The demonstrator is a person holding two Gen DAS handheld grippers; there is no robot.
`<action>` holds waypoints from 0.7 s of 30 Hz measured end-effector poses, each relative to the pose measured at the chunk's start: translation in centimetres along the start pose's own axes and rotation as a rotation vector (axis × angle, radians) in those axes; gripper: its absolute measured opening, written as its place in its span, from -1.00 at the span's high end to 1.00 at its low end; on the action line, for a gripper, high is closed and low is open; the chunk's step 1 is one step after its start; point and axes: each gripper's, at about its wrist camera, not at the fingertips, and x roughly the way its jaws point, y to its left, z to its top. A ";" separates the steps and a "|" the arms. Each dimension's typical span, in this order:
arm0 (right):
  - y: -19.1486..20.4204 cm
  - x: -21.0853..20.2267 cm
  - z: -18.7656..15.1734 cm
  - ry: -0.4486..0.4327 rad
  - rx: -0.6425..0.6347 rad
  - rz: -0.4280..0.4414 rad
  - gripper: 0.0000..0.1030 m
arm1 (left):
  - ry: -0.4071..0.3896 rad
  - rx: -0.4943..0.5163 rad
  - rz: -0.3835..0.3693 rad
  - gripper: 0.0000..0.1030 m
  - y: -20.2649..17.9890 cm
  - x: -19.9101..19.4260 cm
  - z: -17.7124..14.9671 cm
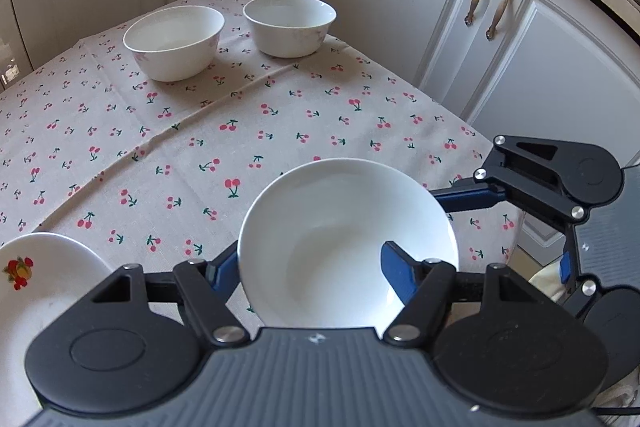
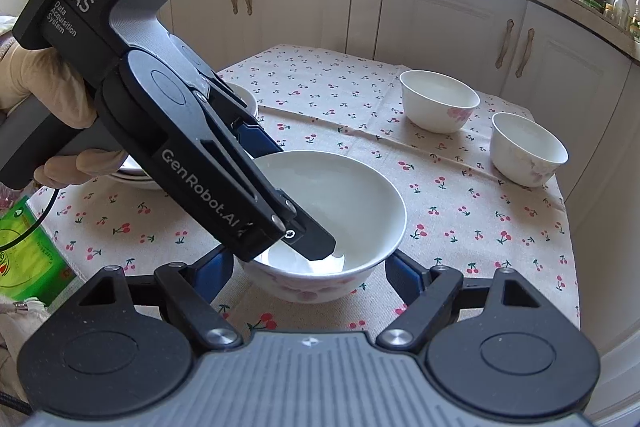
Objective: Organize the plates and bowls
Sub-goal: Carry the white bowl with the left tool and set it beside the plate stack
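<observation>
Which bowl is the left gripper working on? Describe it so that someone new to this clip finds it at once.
On the cherry-print tablecloth, skip the two small bowls near the cabinets and look at the near edge. The wide bowl there is the one, with a finger of the left gripper inside it. It is broader and shallower than the other two.

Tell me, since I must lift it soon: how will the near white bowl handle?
The near bowl looks glazed and glossy, so probably slippery where the left tongs straddle its rim. It looks like ceramic: likely stiff, breakable if dropped. Its broad, low shape suggests it won't tip easily on the tablecloth.
</observation>
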 end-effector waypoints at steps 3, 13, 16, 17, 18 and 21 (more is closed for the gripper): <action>-0.1 0.3 -0.2 0.010 0.003 0.000 -0.68 | 0.004 0.004 -0.001 -0.39 -0.1 0.2 0.0; -0.3 0.1 -0.4 0.020 0.006 -0.005 -0.68 | 0.004 0.015 -0.007 -0.41 -0.4 0.6 0.1; -0.4 0.1 -0.5 0.022 0.007 -0.004 -0.68 | 0.004 0.016 -0.008 -0.41 -0.5 0.6 0.1; -0.4 0.2 -0.5 0.023 0.007 -0.003 -0.68 | 0.003 0.021 -0.006 -0.42 -0.6 0.5 0.1; -0.4 0.2 -0.5 0.023 0.009 -0.003 -0.68 | 0.001 0.025 -0.004 -0.42 -0.7 0.5 0.1; -0.5 0.2 -0.7 0.022 0.015 -0.001 -0.68 | -0.003 0.039 0.002 -0.43 -0.9 0.6 0.0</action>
